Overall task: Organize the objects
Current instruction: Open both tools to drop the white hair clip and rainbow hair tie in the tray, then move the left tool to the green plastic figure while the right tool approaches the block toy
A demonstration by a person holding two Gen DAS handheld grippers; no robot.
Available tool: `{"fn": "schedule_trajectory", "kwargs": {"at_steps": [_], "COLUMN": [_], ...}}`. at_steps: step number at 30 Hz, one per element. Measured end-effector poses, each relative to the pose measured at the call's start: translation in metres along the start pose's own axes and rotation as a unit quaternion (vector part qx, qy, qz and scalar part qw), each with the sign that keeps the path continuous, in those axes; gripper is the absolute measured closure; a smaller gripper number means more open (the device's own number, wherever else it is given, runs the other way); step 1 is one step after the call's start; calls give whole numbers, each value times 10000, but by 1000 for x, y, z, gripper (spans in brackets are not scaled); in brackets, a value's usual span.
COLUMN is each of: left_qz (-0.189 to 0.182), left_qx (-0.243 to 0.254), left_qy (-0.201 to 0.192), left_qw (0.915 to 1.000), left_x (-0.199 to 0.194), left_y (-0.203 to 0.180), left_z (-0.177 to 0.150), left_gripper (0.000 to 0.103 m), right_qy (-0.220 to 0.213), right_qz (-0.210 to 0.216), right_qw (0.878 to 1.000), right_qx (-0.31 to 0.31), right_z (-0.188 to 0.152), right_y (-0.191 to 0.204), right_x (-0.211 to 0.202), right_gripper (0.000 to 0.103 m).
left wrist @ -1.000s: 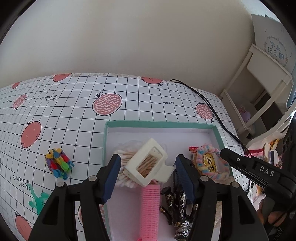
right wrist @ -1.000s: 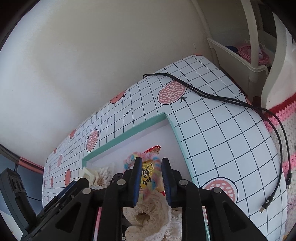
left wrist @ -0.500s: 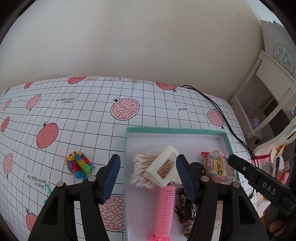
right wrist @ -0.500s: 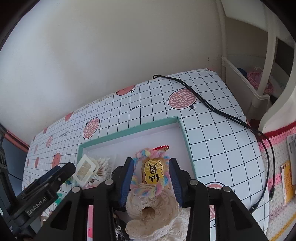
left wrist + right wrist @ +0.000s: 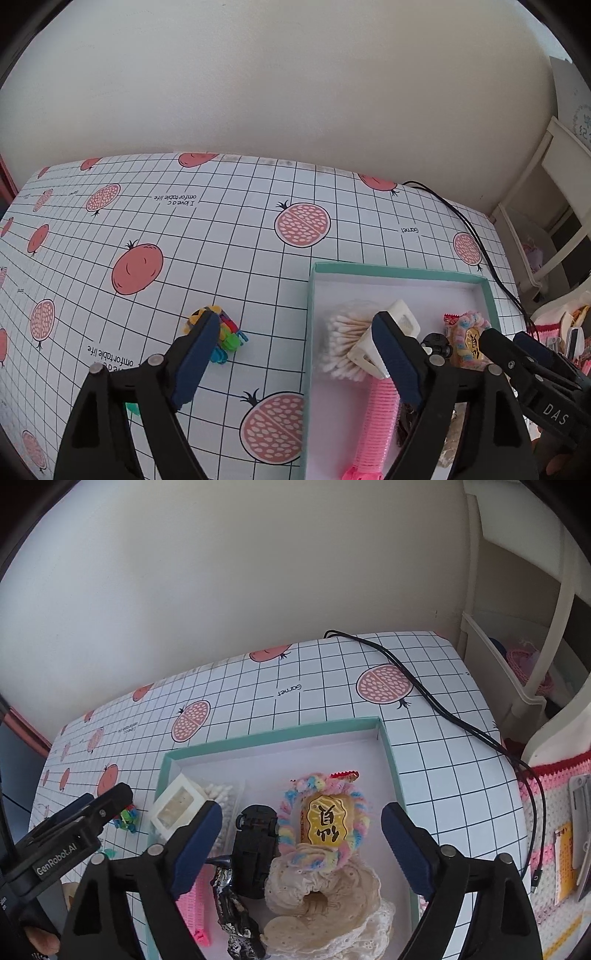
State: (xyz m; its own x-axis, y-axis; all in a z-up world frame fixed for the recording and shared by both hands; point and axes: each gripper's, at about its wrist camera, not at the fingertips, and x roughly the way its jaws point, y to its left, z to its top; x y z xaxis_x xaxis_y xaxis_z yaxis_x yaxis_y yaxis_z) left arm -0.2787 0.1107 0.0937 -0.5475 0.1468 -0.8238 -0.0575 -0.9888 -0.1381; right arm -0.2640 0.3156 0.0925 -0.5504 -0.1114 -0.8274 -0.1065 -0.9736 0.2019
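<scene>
Both of your left gripper's point(image 5: 291, 330) fingers point(image 5: 197, 354) stand wide apart and hold nothing in the left wrist view, one just over the colourful toy point(image 5: 225, 334) that lies on the tablecloth point(image 5: 221, 240) left of the teal box point(image 5: 399, 271), the other over the box's left end. That toy looks like the last loose thing, so the spread fits a reach for it. Inside the box, the cotton swabs point(image 5: 345, 341) and the cream clip point(image 5: 399, 325) sit at the left end, with the pink comb point(image 5: 376, 417) just nearer you. In the right wrist view, your right gripper point(image 5: 301, 825) is also spread wide and empty, hovering above the box point(image 5: 273, 736), its fingers flanking the pastel scrunchie point(image 5: 356, 805) ringing a gold packet point(image 5: 327, 825). A lace scrunchie point(image 5: 325, 893) lies just nearer you and a black toy car point(image 5: 255, 840) to its left, packed close, probably to save room.
</scene>
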Motion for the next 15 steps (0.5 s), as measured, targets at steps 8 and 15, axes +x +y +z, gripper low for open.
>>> {"fn": "schedule_trajectory", "kwargs": {"at_steps": [8, 15], "left_qz": [3, 16], "left_qx": [-23, -46], "left_qy": [-33, -36], "left_qw": [10000, 10000], "left_x": [-1, -1], "left_y": [2, 3], "left_z": [0, -1], "left_gripper": [15, 4], "right_qy": [-7, -16], "right_qz": [-44, -83], "right_qw": [10000, 9999], "right_qx": [-68, -119], "right_z": [-1, 0], "right_y": [3, 4], "right_x": [1, 1], "right_gripper": [0, 0]}}
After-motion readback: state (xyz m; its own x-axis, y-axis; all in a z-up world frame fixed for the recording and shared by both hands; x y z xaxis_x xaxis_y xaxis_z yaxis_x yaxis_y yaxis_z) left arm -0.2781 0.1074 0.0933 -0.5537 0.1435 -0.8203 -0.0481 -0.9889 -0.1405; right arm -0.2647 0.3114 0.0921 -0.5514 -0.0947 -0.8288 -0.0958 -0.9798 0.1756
